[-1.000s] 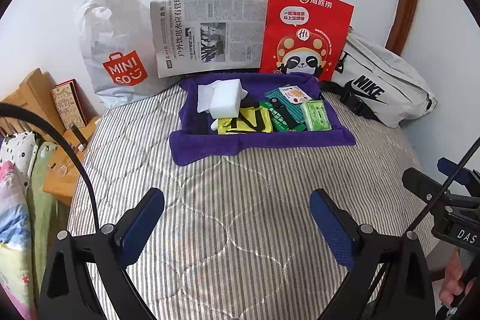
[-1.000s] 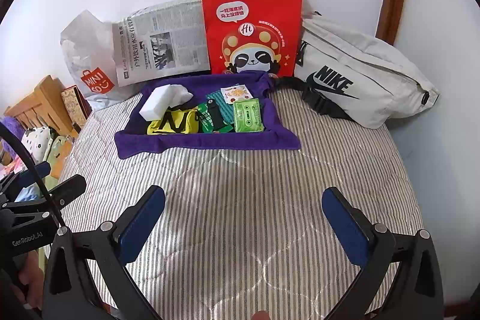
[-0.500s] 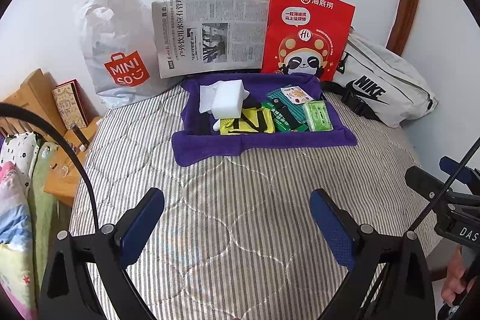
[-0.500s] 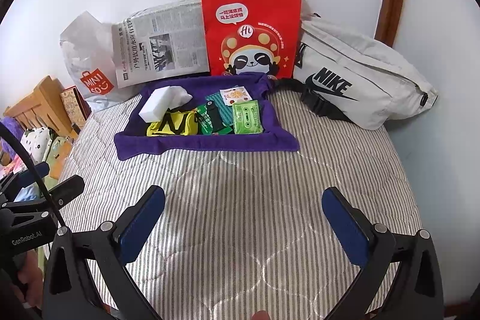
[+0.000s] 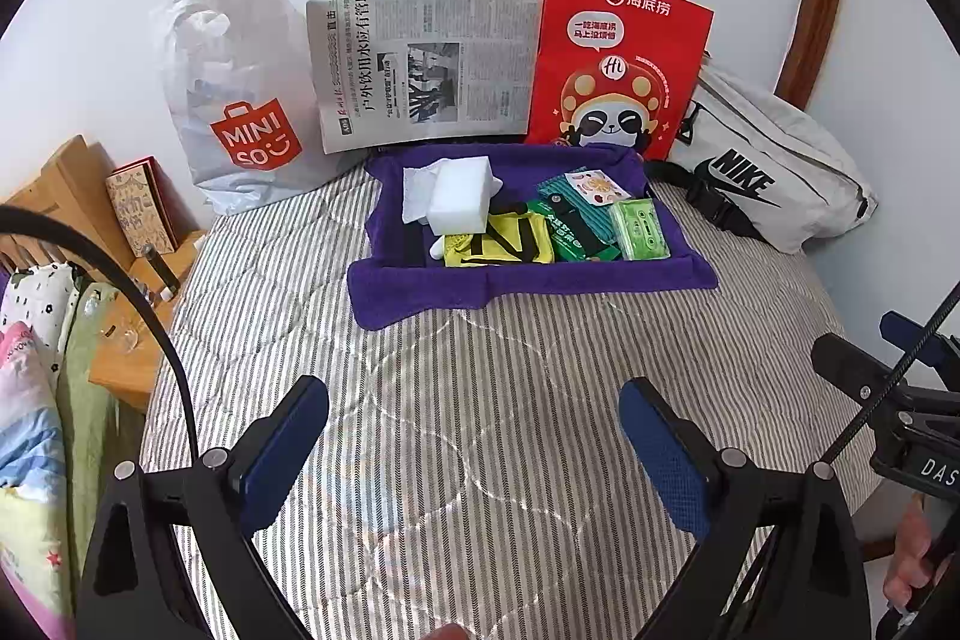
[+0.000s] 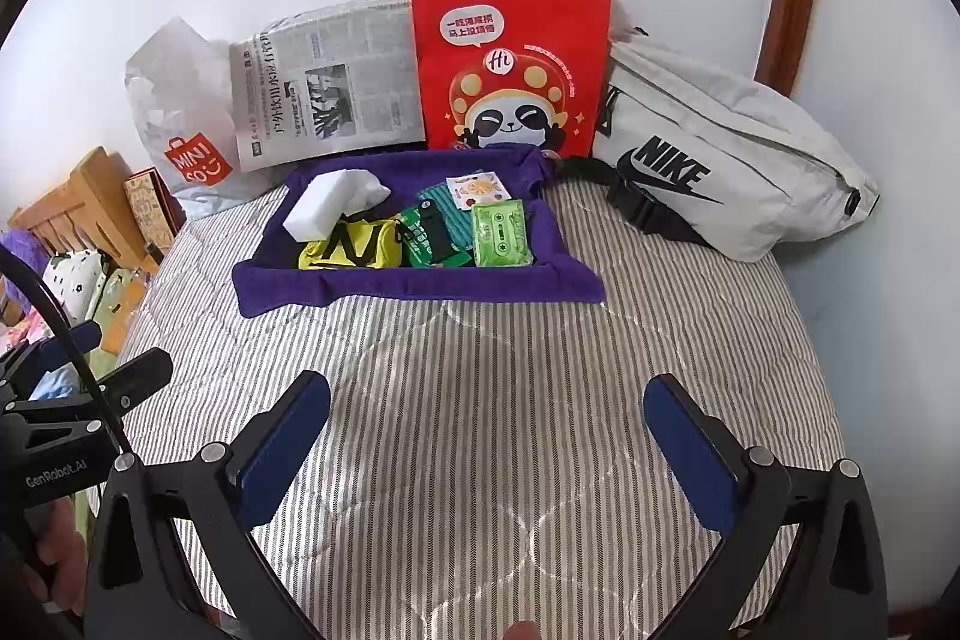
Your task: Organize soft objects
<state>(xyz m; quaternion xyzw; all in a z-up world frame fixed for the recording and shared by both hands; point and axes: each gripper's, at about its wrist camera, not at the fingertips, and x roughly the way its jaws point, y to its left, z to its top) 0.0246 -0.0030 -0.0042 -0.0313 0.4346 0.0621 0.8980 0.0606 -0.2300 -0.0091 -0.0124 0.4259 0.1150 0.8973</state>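
Striped bed [image 5: 468,430]: L gripper [image 5: 474,436] & R gripper [image 6: 486,436] spread wide, purple tray [image 6: 420,283] ahead.

There were three bags [image 6: 510,58] along the wall, one newspaper [image 6: 324,94], one purple towel [image 6: 420,286], one white sponge [image 6: 321,205], one green packet [image 6: 501,235]

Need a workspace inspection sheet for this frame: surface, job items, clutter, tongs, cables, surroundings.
Surface: striped quilted bed cover, bare in front of both tongs.
Job's things: purple cloth tray holds a white sponge block, yellow pouch, green packets.
Clutter: Miniso plastic bag, newspaper, red paper bag and grey Nike bag along the wall.
Grippers: left tongs open, empty; right tongs open, empty.
Cables: black cable arcs at the left.
Surroundings: white wall, wooden furniture, bedding at left.
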